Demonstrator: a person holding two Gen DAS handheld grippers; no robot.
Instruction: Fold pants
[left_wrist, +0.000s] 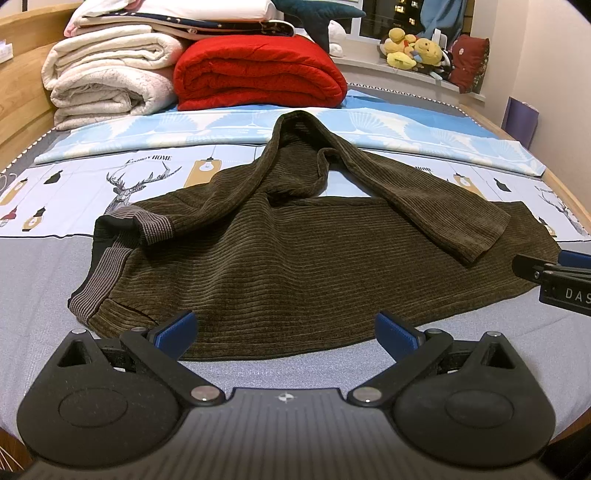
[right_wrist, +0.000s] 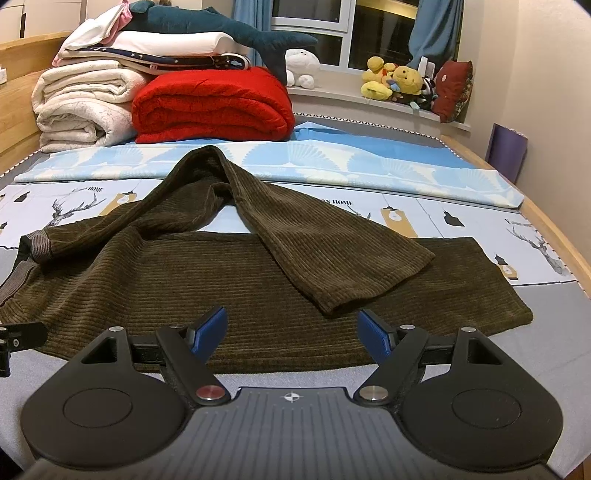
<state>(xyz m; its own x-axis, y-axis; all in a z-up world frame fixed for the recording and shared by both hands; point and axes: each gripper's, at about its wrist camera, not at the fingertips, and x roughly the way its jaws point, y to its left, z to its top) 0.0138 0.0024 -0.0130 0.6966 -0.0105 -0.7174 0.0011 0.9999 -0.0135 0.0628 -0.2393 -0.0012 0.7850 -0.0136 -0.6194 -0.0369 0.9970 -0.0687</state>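
Note:
Dark olive corduroy pants (left_wrist: 280, 266) (right_wrist: 207, 273) lie across the bed, waistband with its striped grey band (left_wrist: 99, 284) at the left. One leg lies flat toward the right; the other leg (right_wrist: 317, 251) is bent back over it, its cuff near the front right. My left gripper (left_wrist: 284, 332) hovers open just before the pants' near edge, nothing between its blue pads. My right gripper (right_wrist: 291, 332) is open too, over the near edge close to the folded cuff, holding nothing. The right gripper's tip (left_wrist: 554, 273) shows at the left view's right edge.
The bed has a patterned blue sheet (left_wrist: 110, 173) and a grey cover (right_wrist: 517, 350). At the head stand folded white quilts (left_wrist: 107, 77), a red quilt (left_wrist: 258, 74) and a shark plush (right_wrist: 207, 26). Stuffed toys (right_wrist: 395, 79) sit on the window sill. A wooden frame (right_wrist: 554, 236) edges the right.

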